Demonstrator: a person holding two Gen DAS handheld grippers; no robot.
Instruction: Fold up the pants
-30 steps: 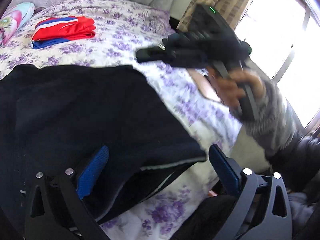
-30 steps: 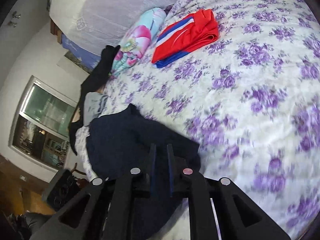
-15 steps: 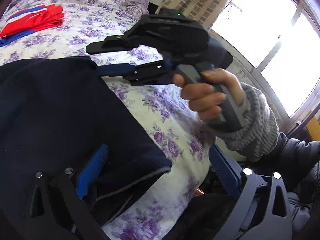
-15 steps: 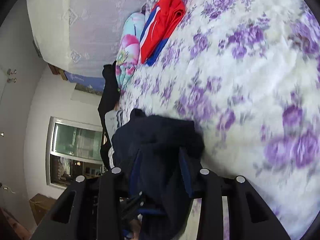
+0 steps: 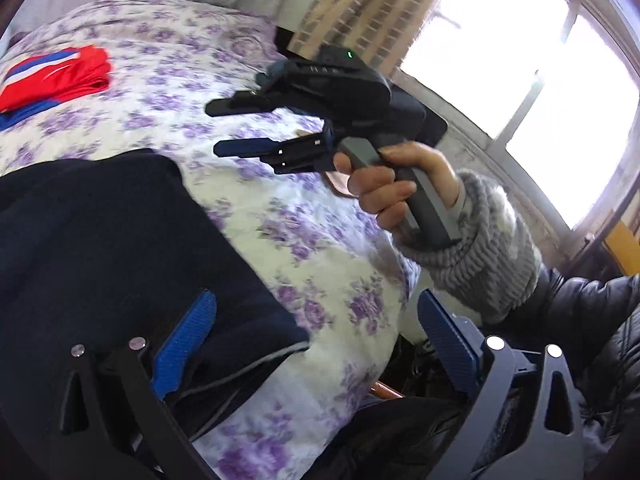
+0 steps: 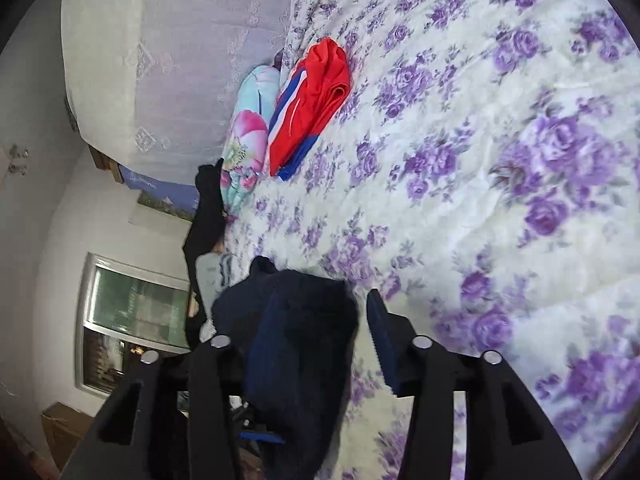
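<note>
Nowhere readable writing — right gripper (image 5: pixel 224 130) jaws just opening, unclamped over navy pants (image 5: pixel 100 232); left gripper (image 5: pixel 316 344) wide, empty.

Faint pale lettering on top housing of right tool (image 5: pixel 240 128), left wrist view: too blurred to read. Small green indicator light on same housing, no characters. No legible text, brand, number or sign elsewhere in either view.
</note>
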